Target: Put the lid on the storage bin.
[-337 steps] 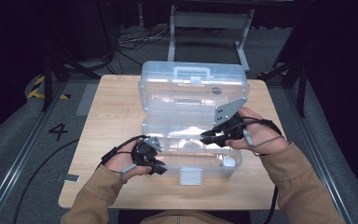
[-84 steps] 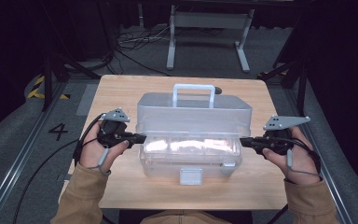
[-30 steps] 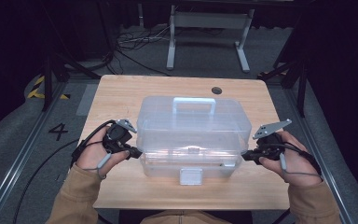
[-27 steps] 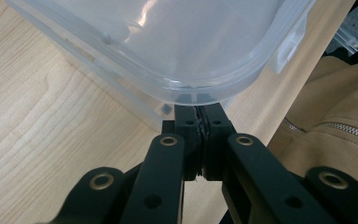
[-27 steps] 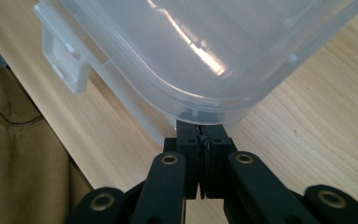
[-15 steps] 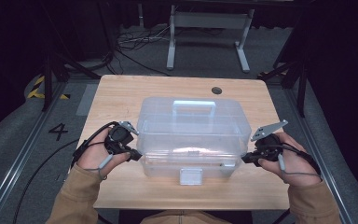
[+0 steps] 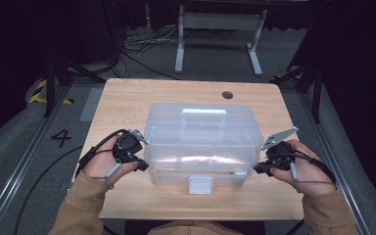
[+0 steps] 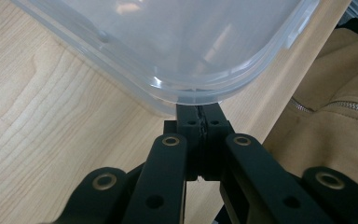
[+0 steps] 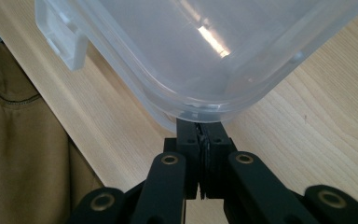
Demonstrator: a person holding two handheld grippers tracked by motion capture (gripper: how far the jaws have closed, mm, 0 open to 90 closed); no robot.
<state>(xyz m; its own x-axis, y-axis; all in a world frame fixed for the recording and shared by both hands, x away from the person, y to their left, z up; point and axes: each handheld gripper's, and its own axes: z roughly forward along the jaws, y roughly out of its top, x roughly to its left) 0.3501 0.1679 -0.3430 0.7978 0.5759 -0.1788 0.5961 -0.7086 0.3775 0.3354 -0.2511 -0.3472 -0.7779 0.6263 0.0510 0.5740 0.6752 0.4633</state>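
On the grey floor left of the table a painted "4" (image 7: 60,138) is the only writing that can be read; the clear plastic box (image 7: 200,139) carries no legible label. The wooden table (image 7: 127,98) has bare board along its left edge, and there the left gripper (image 7: 140,165) sits with its jaws clenched together, tips tucked under the rim at the box's near-left corner; in the left gripper view the pads meet with nothing between them. The box stands at the table's middle, lid closed, handle (image 7: 204,112) on top and a white latch (image 7: 200,184) on its near face. The right gripper (image 7: 257,169) is likewise clenched empty, tips at the near-right corner. Open board remains beyond the box, up to a round hole (image 7: 227,94) near the far edge.
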